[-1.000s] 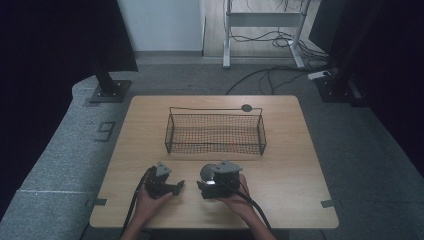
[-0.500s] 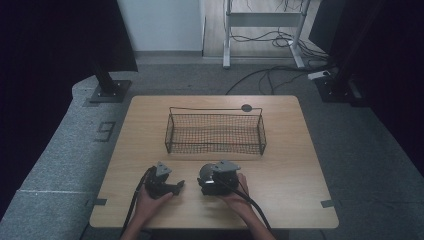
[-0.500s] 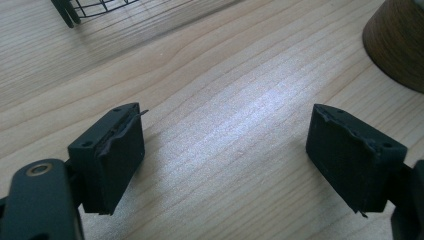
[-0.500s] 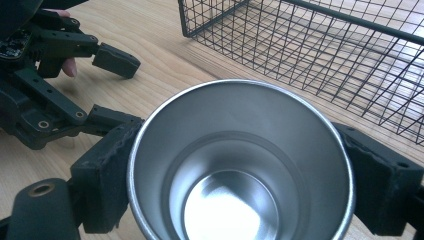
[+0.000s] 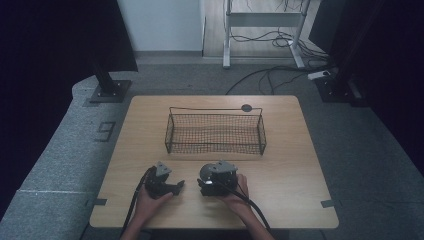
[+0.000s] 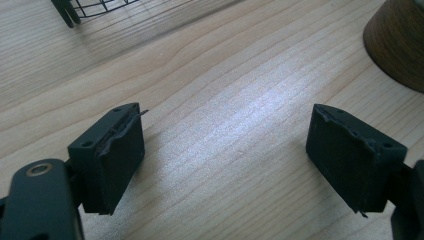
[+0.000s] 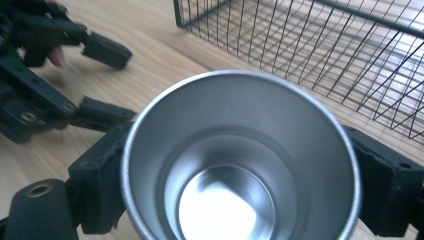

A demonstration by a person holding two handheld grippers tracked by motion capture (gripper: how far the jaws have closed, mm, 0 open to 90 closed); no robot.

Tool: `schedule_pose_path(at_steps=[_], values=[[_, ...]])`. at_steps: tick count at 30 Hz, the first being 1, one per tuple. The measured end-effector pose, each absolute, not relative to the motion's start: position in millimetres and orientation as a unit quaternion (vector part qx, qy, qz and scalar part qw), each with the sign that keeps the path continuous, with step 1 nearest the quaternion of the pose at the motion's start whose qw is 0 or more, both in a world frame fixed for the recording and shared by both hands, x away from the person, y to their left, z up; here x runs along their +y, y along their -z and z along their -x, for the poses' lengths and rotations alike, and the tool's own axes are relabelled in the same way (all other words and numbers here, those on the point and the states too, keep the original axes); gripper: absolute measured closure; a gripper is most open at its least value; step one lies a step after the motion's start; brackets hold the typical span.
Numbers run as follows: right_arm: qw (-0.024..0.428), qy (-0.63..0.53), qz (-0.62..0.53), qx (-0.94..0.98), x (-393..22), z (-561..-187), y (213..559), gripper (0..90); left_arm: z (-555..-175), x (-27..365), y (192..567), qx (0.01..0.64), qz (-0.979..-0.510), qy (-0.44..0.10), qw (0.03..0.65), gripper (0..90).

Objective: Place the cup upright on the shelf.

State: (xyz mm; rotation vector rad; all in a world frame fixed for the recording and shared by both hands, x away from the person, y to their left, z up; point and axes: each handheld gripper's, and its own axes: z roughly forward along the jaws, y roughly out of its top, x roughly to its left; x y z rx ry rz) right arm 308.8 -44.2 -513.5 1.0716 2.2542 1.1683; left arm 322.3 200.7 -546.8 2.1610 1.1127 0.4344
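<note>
A wooden table (image 5: 290, 150) held a wire basket (image 5: 215, 132) toward its far side, with a small dark disc (image 5: 246, 107) just behind the basket's far rim. On the near side of the basket, the right gripper (image 7: 235, 200) was clamped on a steel cup (image 7: 240, 165), its jaws pressed against the cup's sides and its open mouth facing the camera. Beside it, also nearer than the basket, the left gripper (image 6: 225, 160) rested low over bare wood, jaws spread wide with nothing between them. A brown rounded shape at the edge of the left gripper view was possibly the cup's outer wall.
</note>
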Motion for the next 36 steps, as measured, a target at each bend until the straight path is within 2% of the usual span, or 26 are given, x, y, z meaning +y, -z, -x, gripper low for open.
schedule_pose_path(at_steps=[11,15,25,36], values=[[0.179,-0.423,-0.379,0.803,-45.7,-309.9,512.9,13.6,-322.3,200.7,546.8,0.425,-0.826,-0.166,0.330,15.7],[0.192,-0.434,-0.390,0.789,-50.6,-309.0,507.2,13.6,-322.3,200.7,546.8,0.425,-0.826,-0.166,0.330,15.8],[0.196,-0.456,-0.383,0.779,-65.3,-306.5,487.6,13.7,-322.3,200.8,546.8,0.425,-0.827,-0.166,0.330,15.7],[0.192,-0.468,-0.360,0.784,-74.3,-306.5,480.7,13.7,-322.3,200.6,546.9,0.426,-0.826,-0.166,0.331,15.8]])
